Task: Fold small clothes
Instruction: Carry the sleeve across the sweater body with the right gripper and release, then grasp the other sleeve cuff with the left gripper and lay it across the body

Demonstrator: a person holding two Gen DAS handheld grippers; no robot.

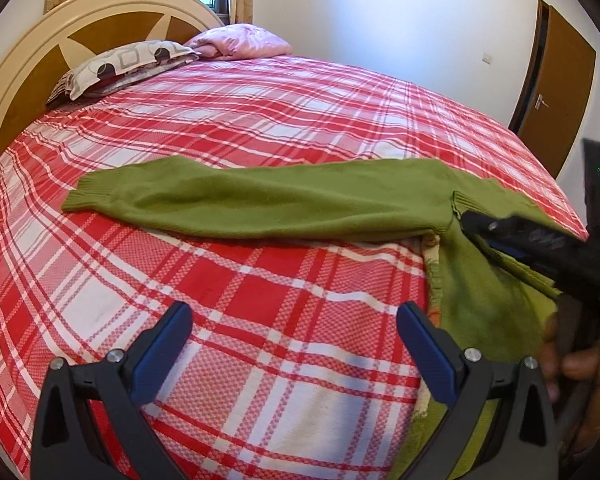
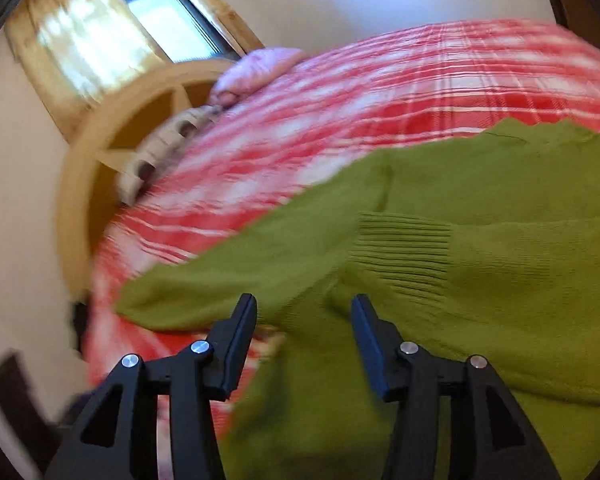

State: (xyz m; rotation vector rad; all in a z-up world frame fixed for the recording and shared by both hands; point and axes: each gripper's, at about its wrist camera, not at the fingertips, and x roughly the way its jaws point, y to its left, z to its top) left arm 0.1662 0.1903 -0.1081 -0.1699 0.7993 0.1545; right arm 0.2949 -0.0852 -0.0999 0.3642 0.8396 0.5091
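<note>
The left tongs (image 1: 294,330) gape wide and empty over bare plaid bed (image 1: 260,112) at lower centre. The right tongs (image 2: 304,322), also parted and holding nothing, hover over the green sweater (image 2: 480,280), likely because one sleeve (image 1: 240,200) still stretches leftward unfolded.

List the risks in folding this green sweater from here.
1. The right gripper hangs open over the green sweater near a folded-in ribbed cuff; closing there may pinch several layers.
2. The long sleeve lies stretched far across the plaid bedspread; the left gripper, open, holds nothing.
</note>
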